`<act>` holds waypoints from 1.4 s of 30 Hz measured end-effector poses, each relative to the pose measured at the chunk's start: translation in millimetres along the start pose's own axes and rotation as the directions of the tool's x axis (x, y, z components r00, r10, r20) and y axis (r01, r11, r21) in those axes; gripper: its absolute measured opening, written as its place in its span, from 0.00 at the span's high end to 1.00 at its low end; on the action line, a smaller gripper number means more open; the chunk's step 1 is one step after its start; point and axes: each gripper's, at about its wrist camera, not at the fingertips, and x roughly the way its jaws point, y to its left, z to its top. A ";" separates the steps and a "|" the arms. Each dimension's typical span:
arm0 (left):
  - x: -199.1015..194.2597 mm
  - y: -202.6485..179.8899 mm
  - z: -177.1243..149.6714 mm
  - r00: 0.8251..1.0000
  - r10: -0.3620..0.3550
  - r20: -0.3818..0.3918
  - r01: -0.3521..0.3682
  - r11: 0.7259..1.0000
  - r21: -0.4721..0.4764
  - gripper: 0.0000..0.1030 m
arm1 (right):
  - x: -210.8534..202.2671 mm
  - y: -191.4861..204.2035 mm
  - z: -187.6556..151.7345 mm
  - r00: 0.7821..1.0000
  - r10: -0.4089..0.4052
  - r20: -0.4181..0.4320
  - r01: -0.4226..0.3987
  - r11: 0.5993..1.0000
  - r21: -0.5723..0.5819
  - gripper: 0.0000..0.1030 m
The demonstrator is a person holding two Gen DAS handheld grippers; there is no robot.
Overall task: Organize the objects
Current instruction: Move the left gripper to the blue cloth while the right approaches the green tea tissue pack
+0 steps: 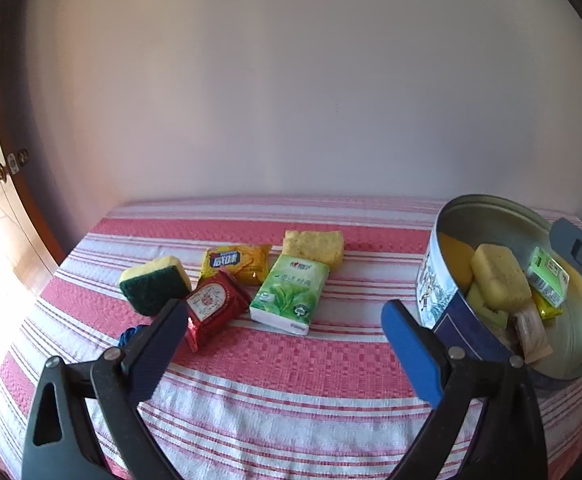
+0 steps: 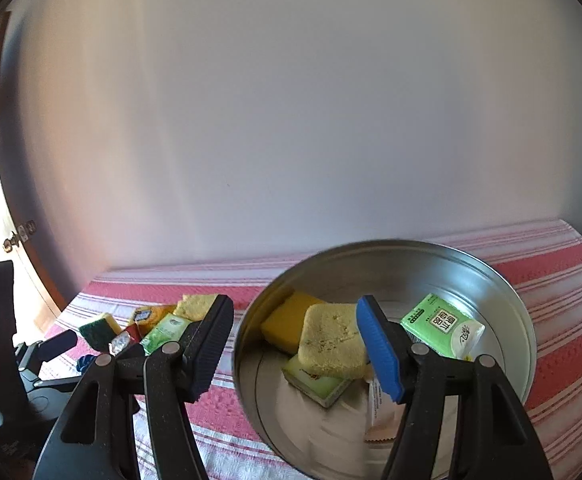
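Now my two tongs hang over a red-and-white striped cloth [image 1: 275,364], and a plain pale wall [image 1: 291,80] stands behind. My left gripper [image 1: 285,320] is spread wide and holds nothing. Its long axis slanting away rightward, the green tissue pack [image 1: 289,294] lies just beyond. My right gripper [image 2: 295,344] is half spread, empty, over the round tin [image 2: 391,252].

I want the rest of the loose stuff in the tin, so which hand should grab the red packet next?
Left, probably. The left hand-held gripper is open, with one fingertip beside the red packet. The right hand-held gripper hovers open at the round tin, across the striped cloth.
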 end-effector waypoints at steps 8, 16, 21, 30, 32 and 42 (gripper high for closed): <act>-47.2 15.9 -34.7 0.996 0.009 0.089 -0.009 1.000 -0.009 0.03 | -47.8 14.1 -27.4 0.978 0.053 0.201 -0.044 0.998 -0.049 0.28; -66.1 72.5 -84.2 0.996 0.084 0.029 -0.081 0.991 -0.105 0.03 | -78.4 34.8 -70.0 0.979 0.088 0.183 -0.071 0.992 -0.100 0.26; -69.0 113.0 -82.1 0.994 0.103 0.031 -0.098 0.985 -0.141 0.03 | -84.2 62.3 -75.4 0.977 0.130 0.169 -0.098 0.977 -0.188 0.26; -1.5 144.2 -60.2 0.993 0.097 -0.072 -0.107 0.984 -0.140 0.02 | -20.6 121.9 -60.6 0.988 0.154 0.009 -0.149 0.964 -0.220 0.26; 24.8 144.8 -50.4 0.991 0.076 -0.113 -0.093 0.984 -0.149 0.02 | 5.3 133.9 -59.0 0.989 0.141 -0.040 -0.147 0.964 -0.223 0.26; 107.9 142.8 -36.0 0.964 0.020 -0.264 -0.061 0.987 -0.148 0.11 | 100.5 142.1 -49.5 0.973 0.053 -0.225 -0.085 0.987 -0.136 0.25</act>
